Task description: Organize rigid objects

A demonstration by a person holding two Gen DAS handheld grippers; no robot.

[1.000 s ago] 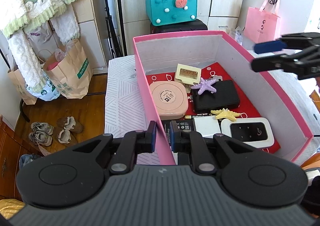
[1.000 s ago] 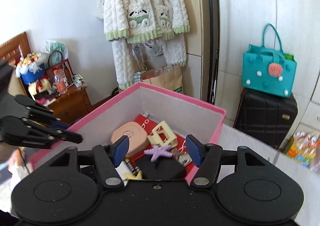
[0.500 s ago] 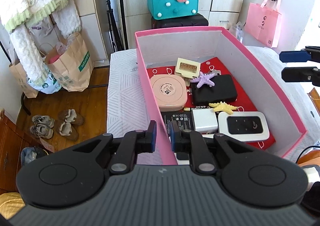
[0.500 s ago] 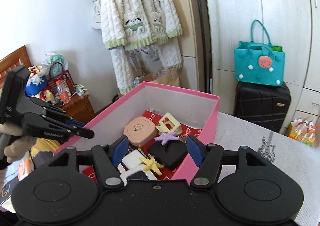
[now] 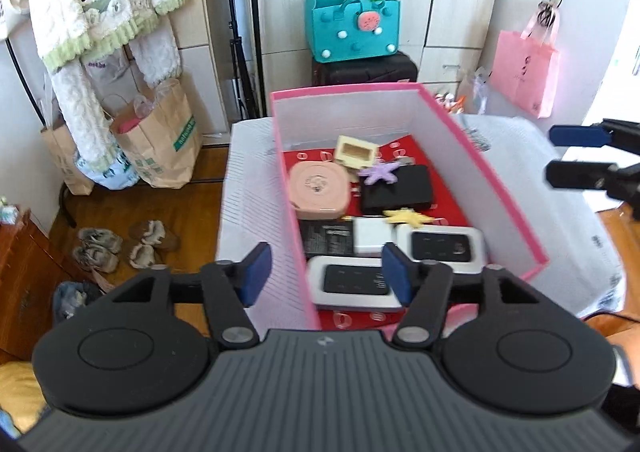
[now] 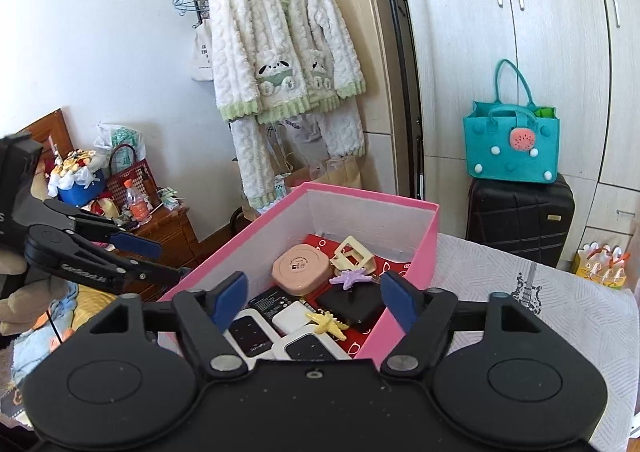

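A pink box [image 5: 472,143] stands on a white patterned table [image 5: 248,187]. It holds a pink round case [image 5: 318,191], a cream clip [image 5: 356,149], a purple starfish [image 5: 380,171], a black case [image 5: 396,193], a yellow starfish [image 5: 406,216], and two white devices [image 5: 440,248]. My left gripper [image 5: 326,272] is open and empty above the box's near left corner. My right gripper [image 6: 312,302] is open and empty above the box [image 6: 428,244]. The right gripper also shows in the left wrist view [image 5: 576,155].
A teal bag [image 5: 352,27] sits on a black suitcase [image 5: 364,69] behind the table. A pink bag [image 5: 524,73] hangs at the right. Paper bags [image 5: 160,139] and shoes [image 5: 120,244] lie on the wooden floor at the left. A wooden cabinet [image 6: 168,228] stands by the wall.
My left gripper has opened and let go of the box's left wall. Both grippers have drawn back, so more of the box shows.
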